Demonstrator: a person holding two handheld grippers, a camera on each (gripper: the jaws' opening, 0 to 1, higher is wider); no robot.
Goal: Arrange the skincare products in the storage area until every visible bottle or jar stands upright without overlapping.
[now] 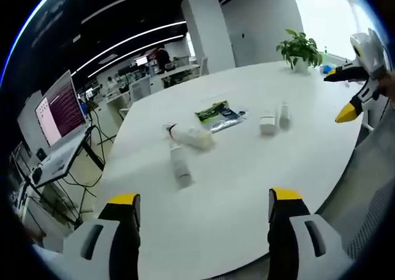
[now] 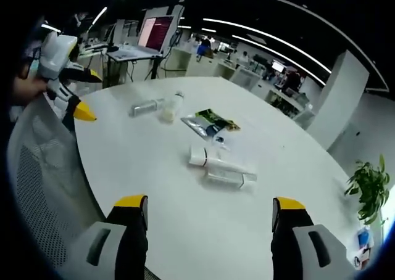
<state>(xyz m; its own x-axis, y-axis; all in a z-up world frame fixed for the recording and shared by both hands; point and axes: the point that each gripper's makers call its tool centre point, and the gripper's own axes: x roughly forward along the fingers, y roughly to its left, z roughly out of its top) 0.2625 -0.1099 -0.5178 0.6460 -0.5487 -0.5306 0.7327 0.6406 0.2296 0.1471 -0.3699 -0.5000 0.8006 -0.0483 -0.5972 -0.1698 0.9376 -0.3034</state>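
Both the left gripper (image 1: pixel 203 209) and the right gripper (image 2: pixel 208 213) hang wide and empty above the white table (image 2: pixel 154 187), where the bottles (image 2: pixel 223 169) lie on their sides, so a careless nudge may roll one off.

Four pale skincare containers lay on their sides in two pairs. In the left gripper view, a white bottle (image 1: pixel 180 163) and a cream tube (image 1: pixel 191 135) lay just left of centre, touching or nearly so, while two small white tubes (image 1: pixel 274 118) sat side by side right of centre.
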